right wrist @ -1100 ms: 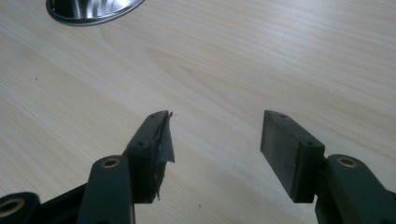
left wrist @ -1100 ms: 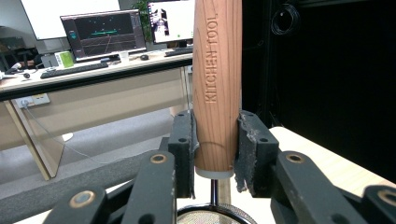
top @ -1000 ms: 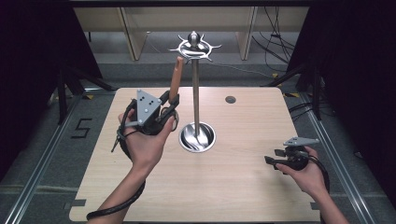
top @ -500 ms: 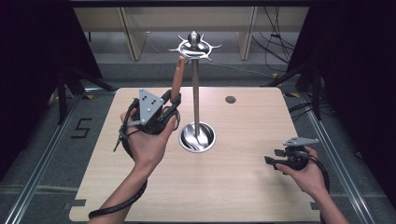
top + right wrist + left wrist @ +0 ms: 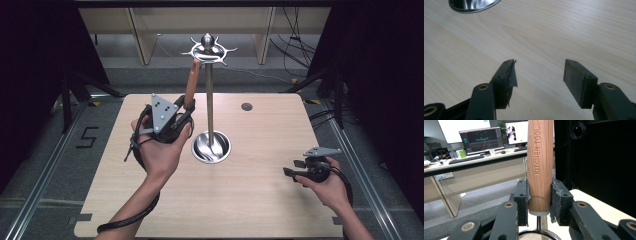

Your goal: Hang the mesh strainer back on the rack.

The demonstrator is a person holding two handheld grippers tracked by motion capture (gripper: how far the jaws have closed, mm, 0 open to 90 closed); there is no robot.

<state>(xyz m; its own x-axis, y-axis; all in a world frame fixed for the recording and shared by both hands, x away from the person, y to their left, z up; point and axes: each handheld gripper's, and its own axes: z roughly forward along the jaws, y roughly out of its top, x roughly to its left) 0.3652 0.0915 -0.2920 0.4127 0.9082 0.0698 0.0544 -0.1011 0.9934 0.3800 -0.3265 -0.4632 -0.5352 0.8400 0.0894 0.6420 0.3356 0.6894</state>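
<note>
Beside stand (image 5: 209,90), wooden handle (image 5: 191,85) upright

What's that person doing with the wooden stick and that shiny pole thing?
A person holds a gripper in each hand at a wooden table. The left gripper is clamped on a wooden handle marked KITCHEN TOOL, held upright with its top close to the hooks of a shiny metal stand. The stand sits mid-table on a round base. The right gripper is open and holds nothing, low over the table's right side.
</note>
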